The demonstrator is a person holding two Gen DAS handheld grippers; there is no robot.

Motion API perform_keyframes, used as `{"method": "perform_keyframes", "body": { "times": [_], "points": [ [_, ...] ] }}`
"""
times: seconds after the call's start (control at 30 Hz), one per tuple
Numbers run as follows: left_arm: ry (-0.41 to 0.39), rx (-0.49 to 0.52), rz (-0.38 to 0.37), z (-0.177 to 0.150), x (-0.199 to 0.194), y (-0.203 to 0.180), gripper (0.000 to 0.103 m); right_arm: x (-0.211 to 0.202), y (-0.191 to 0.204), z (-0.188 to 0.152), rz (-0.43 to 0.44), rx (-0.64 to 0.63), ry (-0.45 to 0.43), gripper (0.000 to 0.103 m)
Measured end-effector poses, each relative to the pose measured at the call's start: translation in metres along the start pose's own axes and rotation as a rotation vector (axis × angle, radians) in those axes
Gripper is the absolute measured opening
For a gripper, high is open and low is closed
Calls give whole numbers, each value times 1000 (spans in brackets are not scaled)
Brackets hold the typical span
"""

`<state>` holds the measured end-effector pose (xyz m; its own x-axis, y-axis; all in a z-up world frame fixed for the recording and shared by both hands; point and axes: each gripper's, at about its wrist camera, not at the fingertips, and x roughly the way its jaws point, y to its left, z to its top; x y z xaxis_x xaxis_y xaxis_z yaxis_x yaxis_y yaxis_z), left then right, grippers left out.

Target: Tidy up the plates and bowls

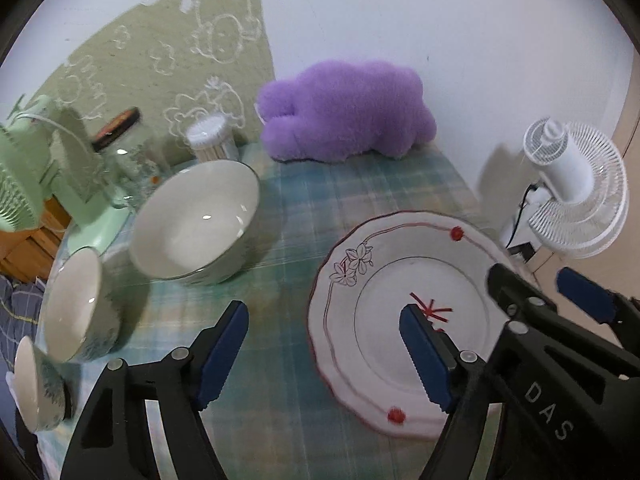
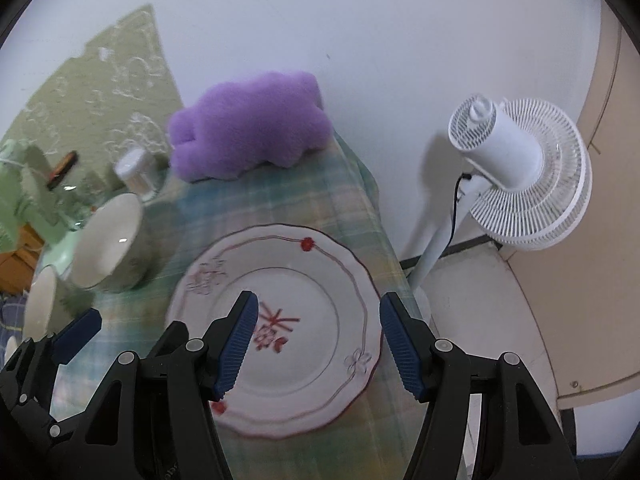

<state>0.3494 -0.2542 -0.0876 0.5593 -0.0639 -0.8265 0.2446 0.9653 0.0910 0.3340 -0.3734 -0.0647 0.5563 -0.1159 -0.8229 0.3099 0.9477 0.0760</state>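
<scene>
Plate [image 2: 304,320], scalloped and glazed, lies flat on the checked worktop [image 2: 280,204] right of the large bowl [image 1: 196,220]; stiff, slick and breakable, it wants pinching at the rim, with both left tongs [image 1: 324,352] and right tongs [image 2: 320,340] gaping wide and empty above it.

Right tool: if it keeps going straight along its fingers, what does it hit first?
Most likely the decorated plate: the open right tool points down at its right half, with nothing in between. Its outer finger sits near the rim, so it might pass outside; depth is unclear.
</scene>
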Motion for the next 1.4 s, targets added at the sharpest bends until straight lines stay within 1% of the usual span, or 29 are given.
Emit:
{"method": "perform_keyframes", "body": {
  "times": [0.07,0.13,0.27,0.33,0.4,0.43,0.5,0.57,0.67,0.9,1.2,1.4],
  "points": [
    [16,-2,-3,1,12,-2,76,15,-4,0,-37,15,13,67],
    [37,3,-7,2,24,-5,75,27,-8,1,-38,26,37,67],
    [59,11,7,3,37,-8,73,49,-10,2,-36,31,69,67],
    [67,10,2,3,43,-9,72,57,-11,1,-36,33,77,67],
    [82,11,-7,2,50,-10,70,63,-11,1,-35,27,85,67],
    [92,13,-13,2,53,-11,67,66,-11,0,-35,28,92,66],
    [75,28,-17,2,53,-13,65,73,-13,-2,-31,33,111,64],
    [62,64,-31,2,52,-19,61,76,-13,-2,-30,26,105,63],
    [63,53,-31,3,50,-18,61,75,-12,-3,-46,15,102,61],
    [73,25,-34,3,40,-3,61,62,-2,-5,-39,-7,96,62],
    [72,-15,-22,-18,11,38,62,31,32,-22,0,-53,96,61],
    [63,-41,-20,-40,-9,70,62,5,63,-39,7,-72,93,61]
  ]
}}
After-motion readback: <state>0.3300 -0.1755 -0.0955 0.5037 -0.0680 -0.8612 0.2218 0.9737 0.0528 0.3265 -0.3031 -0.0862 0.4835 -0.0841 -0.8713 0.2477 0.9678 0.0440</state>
